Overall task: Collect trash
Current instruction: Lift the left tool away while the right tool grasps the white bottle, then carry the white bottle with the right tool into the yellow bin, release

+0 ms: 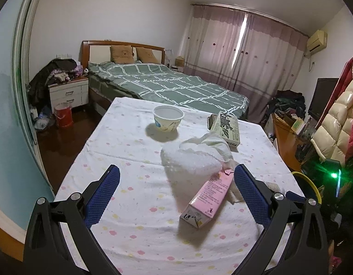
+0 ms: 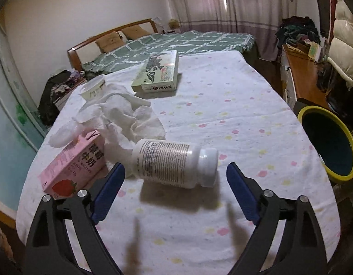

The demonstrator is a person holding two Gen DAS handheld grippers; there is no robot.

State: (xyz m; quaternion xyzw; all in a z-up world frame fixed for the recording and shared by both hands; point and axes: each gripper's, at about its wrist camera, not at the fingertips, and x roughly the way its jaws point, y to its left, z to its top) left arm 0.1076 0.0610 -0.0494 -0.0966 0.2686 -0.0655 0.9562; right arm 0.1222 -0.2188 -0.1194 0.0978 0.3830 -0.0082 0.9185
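Right gripper (image 2: 175,183) wide open, empty, hovering just short of white bottle (image 2: 174,161) lying sideways on table (image 2: 233,96). Left gripper (image 1: 176,191) also wide, empty, milk carton (image 1: 205,200) between its fingers, untouched. We judge bottle rigid, smooth, prone to roll; we'd pinch across label mid-body. Carton light, crushable; grip flat sides. Beyond: crumpled tissue (image 2: 128,114) soft, weightless; paper cup (image 1: 168,121); green box (image 2: 159,72). Bin (image 2: 330,142) at table's right edge.
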